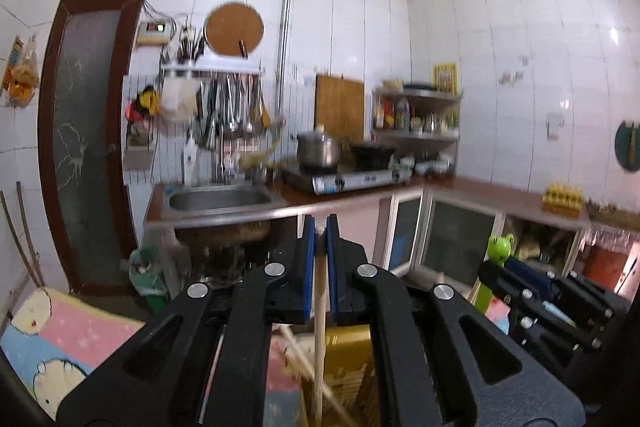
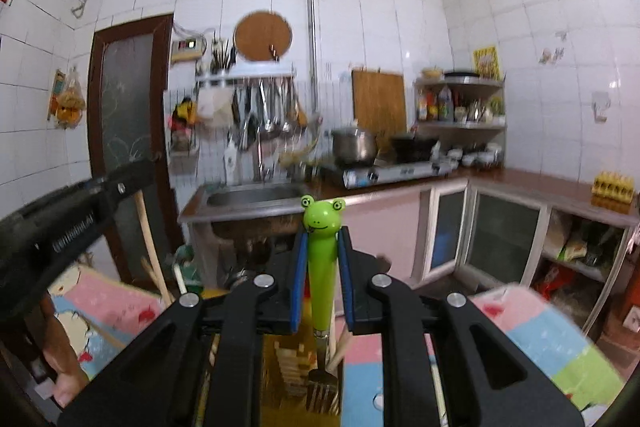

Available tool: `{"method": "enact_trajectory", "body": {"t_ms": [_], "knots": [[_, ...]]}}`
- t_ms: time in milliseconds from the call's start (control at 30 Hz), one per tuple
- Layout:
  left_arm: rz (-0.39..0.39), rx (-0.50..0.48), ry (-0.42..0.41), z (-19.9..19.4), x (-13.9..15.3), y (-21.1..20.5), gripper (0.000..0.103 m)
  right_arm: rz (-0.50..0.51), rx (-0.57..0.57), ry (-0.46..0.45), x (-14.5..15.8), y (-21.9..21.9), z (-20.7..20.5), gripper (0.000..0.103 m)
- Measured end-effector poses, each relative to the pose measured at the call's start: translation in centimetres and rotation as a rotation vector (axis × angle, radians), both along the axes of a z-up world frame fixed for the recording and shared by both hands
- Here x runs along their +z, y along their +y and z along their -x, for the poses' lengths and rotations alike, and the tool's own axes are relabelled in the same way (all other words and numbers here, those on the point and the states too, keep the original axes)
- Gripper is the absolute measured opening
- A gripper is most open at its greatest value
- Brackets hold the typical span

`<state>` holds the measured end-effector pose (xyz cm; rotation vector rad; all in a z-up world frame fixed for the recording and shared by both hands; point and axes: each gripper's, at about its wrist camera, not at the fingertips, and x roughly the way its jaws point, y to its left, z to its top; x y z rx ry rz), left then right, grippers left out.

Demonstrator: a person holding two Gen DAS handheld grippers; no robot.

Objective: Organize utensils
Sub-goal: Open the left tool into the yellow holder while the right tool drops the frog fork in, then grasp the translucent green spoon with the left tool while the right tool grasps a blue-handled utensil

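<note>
In the left wrist view my left gripper (image 1: 320,227) is shut on a thin wooden stick (image 1: 319,327), perhaps a chopstick or a utensil handle, which hangs straight down between the blue pads. My right gripper (image 2: 323,239) is shut on a fork with a green frog handle (image 2: 320,267). The frog head stands up above the pads and the metal tines (image 2: 322,391) point down. The right gripper (image 1: 500,273) and its frog fork (image 1: 498,247) also show at the right of the left wrist view. At the left edge of the right wrist view are the left gripper (image 2: 120,183) and its stick (image 2: 149,247).
Ahead is a kitchen counter (image 1: 360,201) with a steel sink (image 1: 220,197), a gas stove (image 1: 352,181), a pot (image 1: 318,149) and a wok. Above the sink hangs a utensil rack (image 1: 232,107). A yellow wooden crate (image 2: 296,359) and foam floor mats (image 1: 72,339) lie below. A hand (image 2: 60,367) holds the left gripper.
</note>
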<state>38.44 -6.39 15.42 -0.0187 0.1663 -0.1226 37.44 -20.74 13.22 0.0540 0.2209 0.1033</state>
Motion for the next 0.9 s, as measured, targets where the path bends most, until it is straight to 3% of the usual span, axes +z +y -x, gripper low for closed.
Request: {"method": "enact_trajectory", "body": {"t_ms": [167,200,233,267,300,333,467,633,733,900], "knots": [[0.000,0.001,0.080,-0.6,-1.8,1.0,0.004,0.024,0.007,0.099,-1.5,-0.1,-0.5,0.017],[-0.006,-0.001,0.093,-0.6,-1.7,1.1,0.006,0.026,-0.002,0.109,-1.5,-0.2,-0.4,0.025],[-0.006,0.004,0.098,-0.4,-1.5,1.5,0.016,0.026,-0.017,0.113,-1.4,-0.4,-0.1,0.033],[-0.003,0.014,0.102,0.0,-1.3,1.9,0.027,0.025,-0.036,0.115,-1.1,-0.6,0.4,0.055],[0.006,0.025,0.109,0.4,-0.8,2.4,0.053,0.025,-0.046,0.114,-0.9,-0.8,0.8,0.062],[0.015,0.032,0.107,0.8,-0.4,2.9,0.063,0.028,-0.052,0.117,-0.5,-1.0,1.2,0.062],[0.025,0.040,0.145,2.9,1.0,5.0,0.066,0.037,-0.093,0.150,0.3,-1.9,3.1,0.062],[0.007,0.070,0.185,6.5,0.5,6.7,0.095,0.030,-0.117,0.221,-0.6,-1.5,7.1,0.062],[-0.011,0.096,0.215,8.7,-0.7,7.7,0.098,0.015,-0.124,0.281,-2.4,-1.1,9.5,0.062],[-0.024,0.109,0.340,11.2,-4.9,9.2,0.098,0.006,-0.139,0.370,-6.4,0.2,12.9,0.062]]}}
